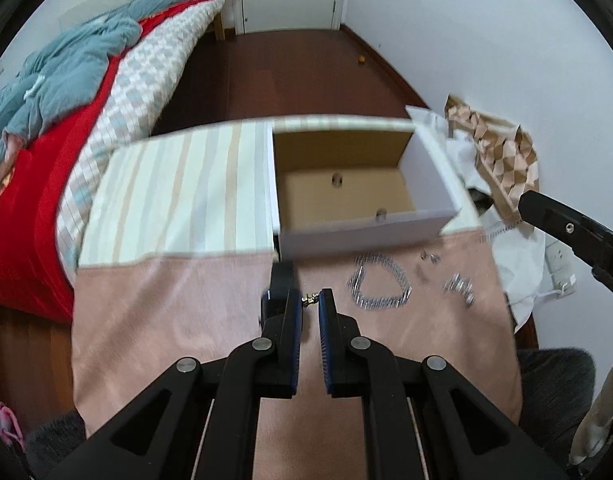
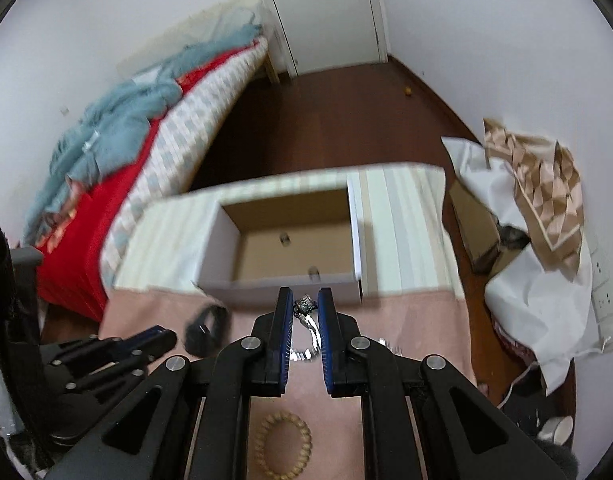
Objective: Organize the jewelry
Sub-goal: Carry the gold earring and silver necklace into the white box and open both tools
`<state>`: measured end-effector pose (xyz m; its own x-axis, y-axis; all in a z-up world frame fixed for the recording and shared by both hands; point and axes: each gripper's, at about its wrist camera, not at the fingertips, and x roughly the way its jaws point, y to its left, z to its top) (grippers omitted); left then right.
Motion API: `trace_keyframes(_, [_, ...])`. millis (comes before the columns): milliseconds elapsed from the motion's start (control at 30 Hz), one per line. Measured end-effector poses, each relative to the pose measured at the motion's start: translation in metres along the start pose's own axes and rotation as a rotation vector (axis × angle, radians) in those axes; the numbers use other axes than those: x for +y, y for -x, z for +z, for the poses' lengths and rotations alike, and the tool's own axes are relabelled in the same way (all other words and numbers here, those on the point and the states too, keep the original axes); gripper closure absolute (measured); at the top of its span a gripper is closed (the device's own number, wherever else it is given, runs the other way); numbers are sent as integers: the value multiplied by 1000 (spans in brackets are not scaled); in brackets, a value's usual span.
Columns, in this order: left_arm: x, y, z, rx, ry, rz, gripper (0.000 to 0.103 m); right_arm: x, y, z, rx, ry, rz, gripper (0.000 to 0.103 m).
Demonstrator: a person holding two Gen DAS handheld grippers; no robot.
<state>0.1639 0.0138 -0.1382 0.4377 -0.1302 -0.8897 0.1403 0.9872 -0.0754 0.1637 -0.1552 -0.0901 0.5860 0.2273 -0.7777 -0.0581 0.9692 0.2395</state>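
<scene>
Right gripper (image 2: pixel 305 307): pinching a silver chain (image 2: pixel 306 312) between narrowed blue pads, chain dangling just short of the open drawer's (image 2: pixel 274 280) near wall. Left gripper (image 1: pixel 309 300): closing narrowly on a small gold-toned piece (image 1: pixel 310 299), likewise hovering near the drawer front. Advising: carrying each piece clear over the near wall before releasing, keeping the dangling tail from snagging the rim. Remaining on the pink cloth (image 1: pixel 166 320): silver bracelet (image 1: pixel 380 282) toward the right edge, beaded bracelet (image 2: pixel 284 446) at the near edge, black band (image 2: pixel 206 330) toward the left.
</scene>
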Motion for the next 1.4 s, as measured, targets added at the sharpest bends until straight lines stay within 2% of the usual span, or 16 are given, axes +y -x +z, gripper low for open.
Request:
trace_keyframes(133, [3,24,33,-57,6,-23,97,11,27,39,-77,22,38,90])
trace_keyframes(267, [6,44,71,-104,3,-49,97,23,40,78,-114,49,63,90])
trace_keyframes(367, [6,49,94,-124,-10,-55,97,30,40,100,-124,74,58,90])
trace_keyframes(500, [5,40,113,-120,-27,-54,97,29,18,121,-81,72,57,90])
trace_keyframes(600, [5,17,120,-77,-28,-57,97,23,-10,124,-34,56,50,90])
trace_keyframes(833, [8,-63,124,118,8,-103,97,1,-100,108,133,21,19,90])
trace_keyframes(1000, [9,-102,133,195,25,-106,97,-15,-145,93,223,4,2,90])
trace_keyframes(1233, [12,-130,144,283,67,-90,94,-24,-165,86,288,-3,-4,89])
trace_keyframes(1333, [16,-127,149,270,87,-81,93,-24,-161,84,294,2,-15,87])
trace_keyframes(1367, [19,-124,150,260,92,-76,90,-24,-158,84,293,6,-19,82])
trace_keyframes(1400, [20,-119,151,250,98,-74,80,-24,-156,84,292,8,-28,74])
